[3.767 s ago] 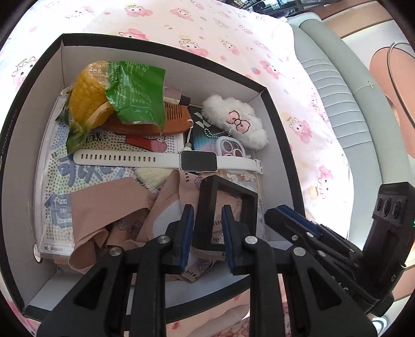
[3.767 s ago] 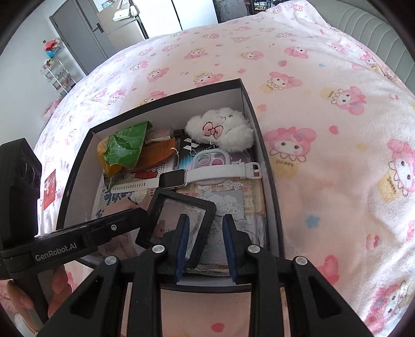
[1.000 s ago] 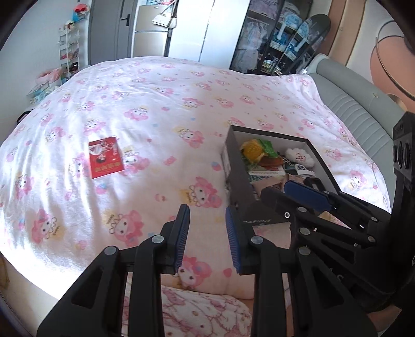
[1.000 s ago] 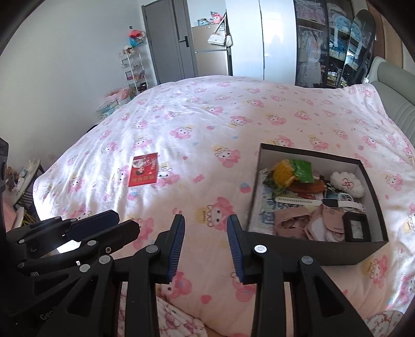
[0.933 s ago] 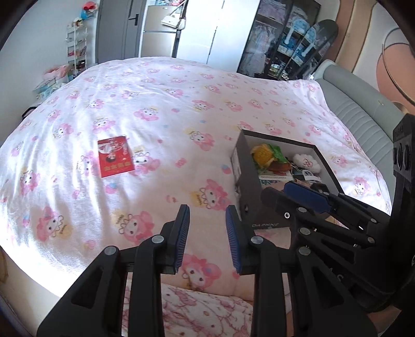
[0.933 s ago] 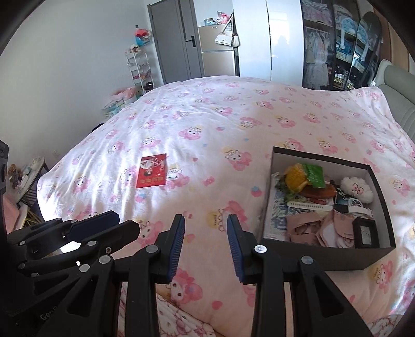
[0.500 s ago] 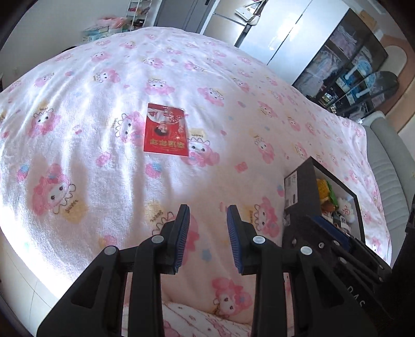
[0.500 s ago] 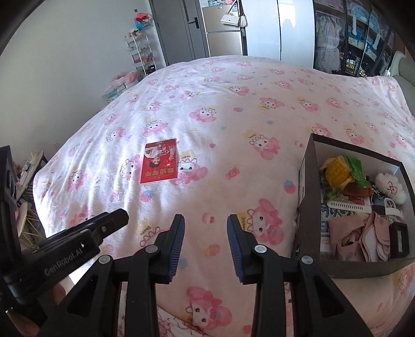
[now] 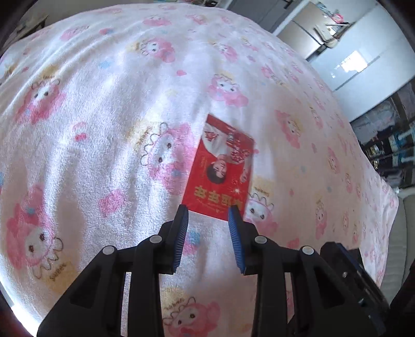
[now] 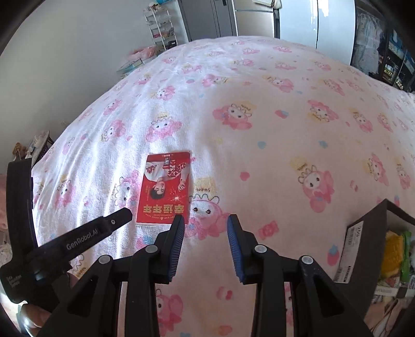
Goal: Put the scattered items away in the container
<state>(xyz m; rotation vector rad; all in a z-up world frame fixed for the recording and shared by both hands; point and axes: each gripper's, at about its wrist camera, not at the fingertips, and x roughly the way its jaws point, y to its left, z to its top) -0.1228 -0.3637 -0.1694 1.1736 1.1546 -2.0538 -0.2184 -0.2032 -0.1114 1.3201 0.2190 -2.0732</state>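
Observation:
A red packet with a printed portrait [image 9: 221, 168] lies flat on the pink cartoon blanket [image 9: 103, 109]. My left gripper [image 9: 208, 210] is open and empty, its tips at the packet's near edge. The packet also shows in the right wrist view [image 10: 164, 190], left of my right gripper [image 10: 205, 220], which is open and empty above the blanket. The left gripper's body [image 10: 77, 241] reaches in from the left there. The black box [image 10: 368, 233] with several items inside sits at the far right.
The blanket [image 10: 259, 116] covers the whole bed. A white shelf rack [image 10: 162, 28] and grey cabinets [image 10: 207, 18] stand beyond the bed's far side. The right gripper's body [image 9: 350, 274] shows at the lower right of the left wrist view.
Both grippers have moved left, away from the box and toward the red packet. The left gripper has closed in on the packet, which now fills the space just past its tips.

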